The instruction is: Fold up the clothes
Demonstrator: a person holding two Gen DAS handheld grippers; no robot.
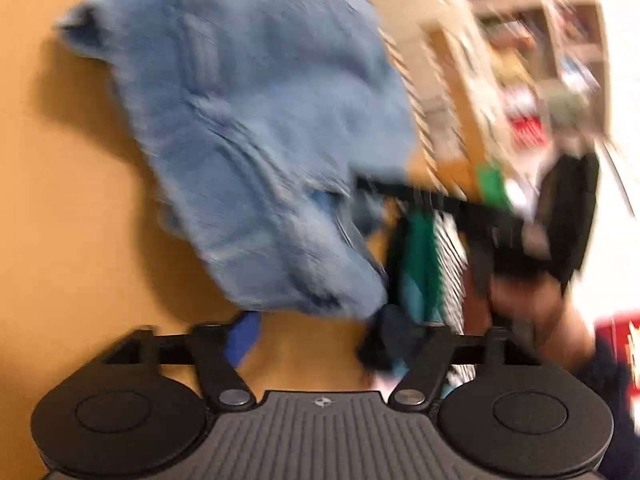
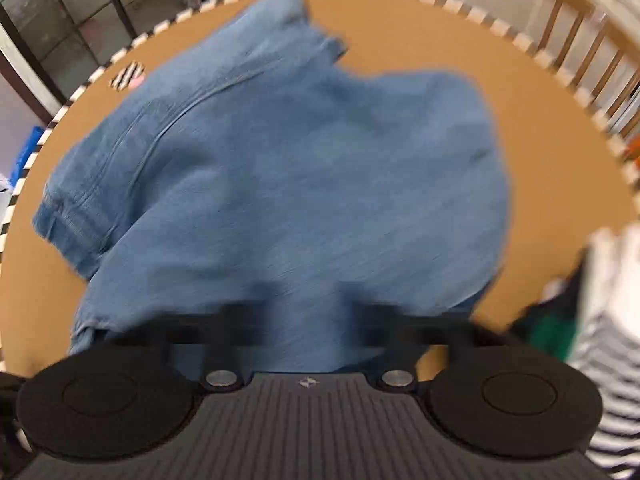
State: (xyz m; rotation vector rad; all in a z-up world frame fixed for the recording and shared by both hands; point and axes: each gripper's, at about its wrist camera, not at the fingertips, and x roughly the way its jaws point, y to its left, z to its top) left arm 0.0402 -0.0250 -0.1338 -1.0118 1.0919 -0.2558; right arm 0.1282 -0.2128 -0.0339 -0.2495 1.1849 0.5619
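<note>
A blue denim garment (image 1: 260, 136) lies crumpled on a round wooden table (image 1: 72, 200); it also fills the right wrist view (image 2: 288, 176). My left gripper (image 1: 316, 332) is wide open just short of the garment's near edge, with one blue finger pad (image 1: 244, 338) showing. My right gripper (image 2: 308, 312) hovers over the garment's near hem, its fingers (image 2: 240, 320) blurred by motion. The right gripper and the hand holding it also show at the right of the left wrist view (image 1: 500, 236). Both frames are motion-blurred.
A pile of other clothes, green and black-and-white striped, sits at the table's side (image 2: 592, 320) and shows in the left wrist view (image 1: 432, 264). The table rim (image 2: 460, 8) has a striped edge. Wooden chairs (image 2: 592, 48) and shelves (image 1: 520, 60) stand beyond.
</note>
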